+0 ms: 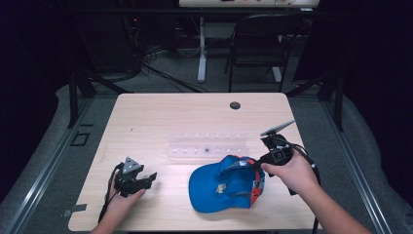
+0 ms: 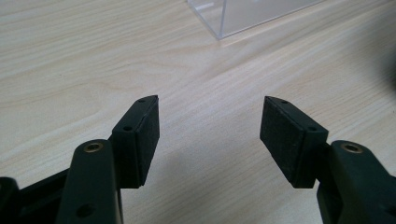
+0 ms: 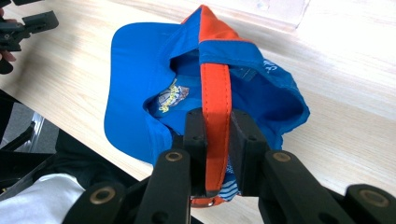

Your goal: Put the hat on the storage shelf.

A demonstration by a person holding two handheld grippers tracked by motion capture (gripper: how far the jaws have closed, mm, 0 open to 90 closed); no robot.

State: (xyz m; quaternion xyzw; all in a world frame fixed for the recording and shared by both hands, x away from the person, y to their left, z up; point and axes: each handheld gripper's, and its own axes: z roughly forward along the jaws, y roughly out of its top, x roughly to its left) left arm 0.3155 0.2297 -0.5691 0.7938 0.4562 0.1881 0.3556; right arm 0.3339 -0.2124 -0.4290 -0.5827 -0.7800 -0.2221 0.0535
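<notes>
Right gripper (image 3: pixel 217 154) clamped orange strap (image 3: pixel 215 88) of blue cap (image 1: pixel 226 184), cap at table's (image 1: pixel 146 122) near right. Left gripper (image 2: pixel 209 135) open, empty, resting left. Risk: thin strap likely slipping sideways from pads, dropping cap.

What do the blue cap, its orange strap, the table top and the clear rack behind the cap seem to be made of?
Blue cap: matte woven cloth, judging by its soft folds.
Orange strap: fabric or leather-like, with visible stitching along its edges.
Table top: pale wood or wood-look laminate with printed-looking grain and a smooth sheen.
Clear rack: see-through, probably hard plastic, glossy.
</notes>
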